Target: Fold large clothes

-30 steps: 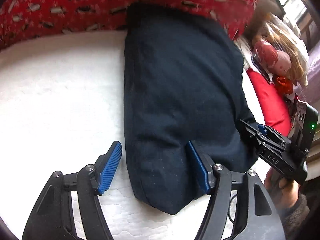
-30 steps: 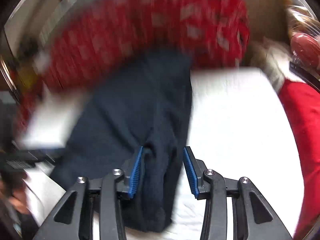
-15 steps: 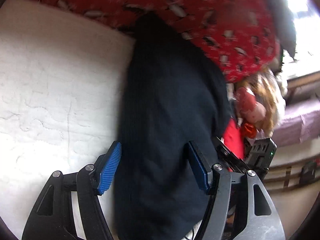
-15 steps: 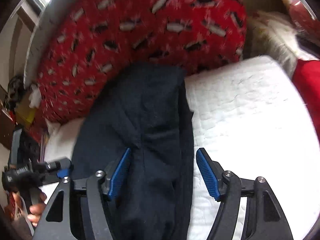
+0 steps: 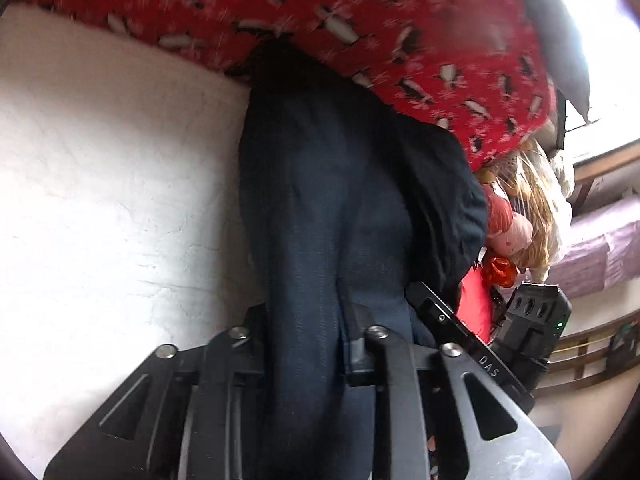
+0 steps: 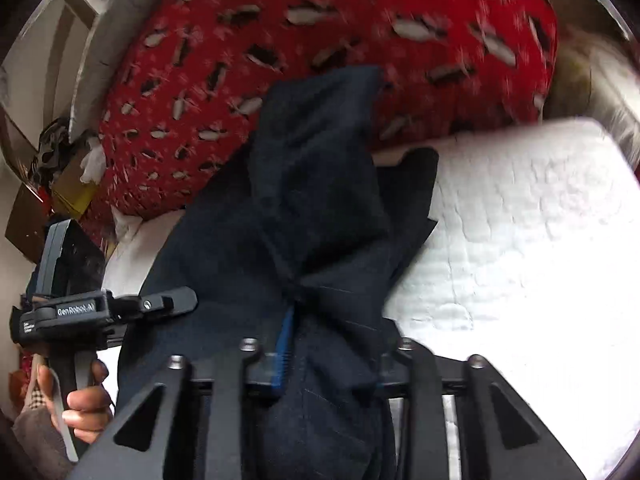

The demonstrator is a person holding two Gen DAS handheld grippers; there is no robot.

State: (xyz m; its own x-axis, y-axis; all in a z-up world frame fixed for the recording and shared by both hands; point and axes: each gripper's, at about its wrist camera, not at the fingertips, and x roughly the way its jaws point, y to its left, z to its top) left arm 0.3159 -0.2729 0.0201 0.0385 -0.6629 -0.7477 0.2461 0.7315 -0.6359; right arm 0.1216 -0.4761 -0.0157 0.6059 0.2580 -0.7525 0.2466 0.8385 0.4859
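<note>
As jaws close, left gripper (image 5: 306, 344) and right gripper (image 6: 332, 354) clench dark garment (image 5: 340, 208); pads mostly hidden.

On my feeds, blown-out window (image 5: 600, 40) daylight, glaring white bedsheet (image 6: 540, 240), motion-smeared red blanket (image 6: 360, 40), fisheye-warped dark edges.

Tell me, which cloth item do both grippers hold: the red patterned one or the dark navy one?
The dark navy garment, plain, lying on the white bed. Both grippers are closing on it; the red penguin-patterned blanket lies behind, untouched.

Dark navy garment (image 5: 340, 208) on a white quilted cover (image 5: 112, 208) beside a red penguin-patterned blanket (image 5: 400, 32).
</note>
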